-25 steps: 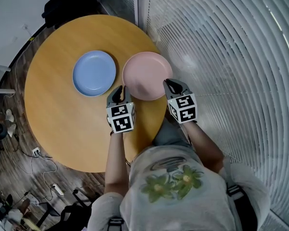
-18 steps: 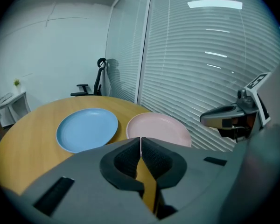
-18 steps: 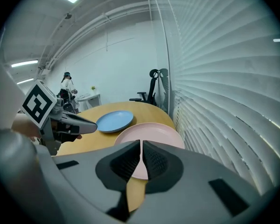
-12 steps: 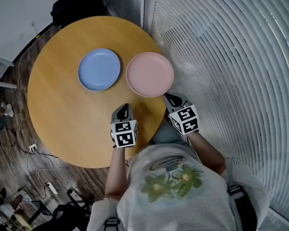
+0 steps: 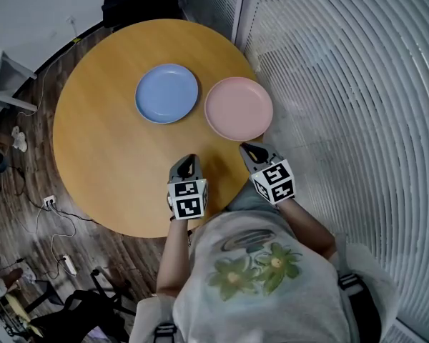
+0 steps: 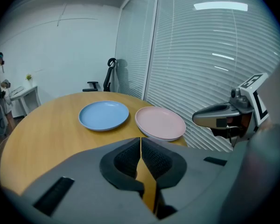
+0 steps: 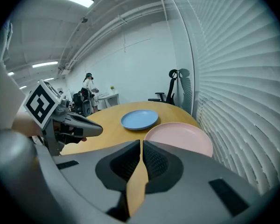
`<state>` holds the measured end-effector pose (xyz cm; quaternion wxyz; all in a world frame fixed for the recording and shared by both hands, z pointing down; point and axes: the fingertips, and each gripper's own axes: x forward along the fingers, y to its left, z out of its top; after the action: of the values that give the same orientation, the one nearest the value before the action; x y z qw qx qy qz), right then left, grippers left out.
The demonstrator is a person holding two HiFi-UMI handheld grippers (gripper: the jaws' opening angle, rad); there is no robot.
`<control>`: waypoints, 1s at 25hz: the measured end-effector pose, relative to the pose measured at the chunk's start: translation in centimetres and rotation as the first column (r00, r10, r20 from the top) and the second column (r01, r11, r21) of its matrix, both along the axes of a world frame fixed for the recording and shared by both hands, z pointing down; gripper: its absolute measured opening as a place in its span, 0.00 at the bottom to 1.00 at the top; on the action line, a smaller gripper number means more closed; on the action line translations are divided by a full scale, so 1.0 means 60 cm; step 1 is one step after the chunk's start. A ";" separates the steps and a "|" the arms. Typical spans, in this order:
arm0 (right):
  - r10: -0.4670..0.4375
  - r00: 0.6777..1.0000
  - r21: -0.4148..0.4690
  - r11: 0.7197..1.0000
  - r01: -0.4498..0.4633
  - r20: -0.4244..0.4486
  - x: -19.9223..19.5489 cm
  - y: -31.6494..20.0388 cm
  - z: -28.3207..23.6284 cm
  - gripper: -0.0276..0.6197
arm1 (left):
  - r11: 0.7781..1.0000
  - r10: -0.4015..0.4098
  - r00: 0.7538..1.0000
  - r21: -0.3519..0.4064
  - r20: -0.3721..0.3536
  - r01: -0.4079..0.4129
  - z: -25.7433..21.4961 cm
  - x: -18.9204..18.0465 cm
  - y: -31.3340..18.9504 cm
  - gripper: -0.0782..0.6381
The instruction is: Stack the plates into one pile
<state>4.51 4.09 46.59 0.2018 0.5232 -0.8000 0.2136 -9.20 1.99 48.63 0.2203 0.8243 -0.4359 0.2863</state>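
Pose: left gripper point(image 5: 189, 161) and right gripper point(image 5: 247, 149) tilted downward at desk point(image 5: 107, 156) near edge | both clenched, empty

No legible text (just square markers point(image 5: 187, 199)).
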 end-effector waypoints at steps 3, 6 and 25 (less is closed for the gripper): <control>-0.044 0.999 0.002 0.999 0.044 0.002 -0.018 -0.012 0.001 0.12 | 0.999 -0.035 0.999 0.011 -0.004 0.035 -0.004 -0.014 -0.010 0.15; -0.077 0.997 -0.004 0.997 0.077 0.006 -0.041 -0.024 0.002 0.12 | 0.998 -0.064 0.998 0.018 -0.009 0.065 -0.011 -0.030 -0.015 0.15; -0.213 0.974 -0.046 0.975 0.217 0.078 -0.143 -0.192 0.006 0.28 | 0.979 -0.195 0.981 0.054 -0.022 0.195 -0.027 -0.106 -0.169 0.33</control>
<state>-4.05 -7.46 46.93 0.2089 0.4197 -0.8526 0.2309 -15.54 -8.12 46.99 0.2280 0.7858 -0.5205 0.2442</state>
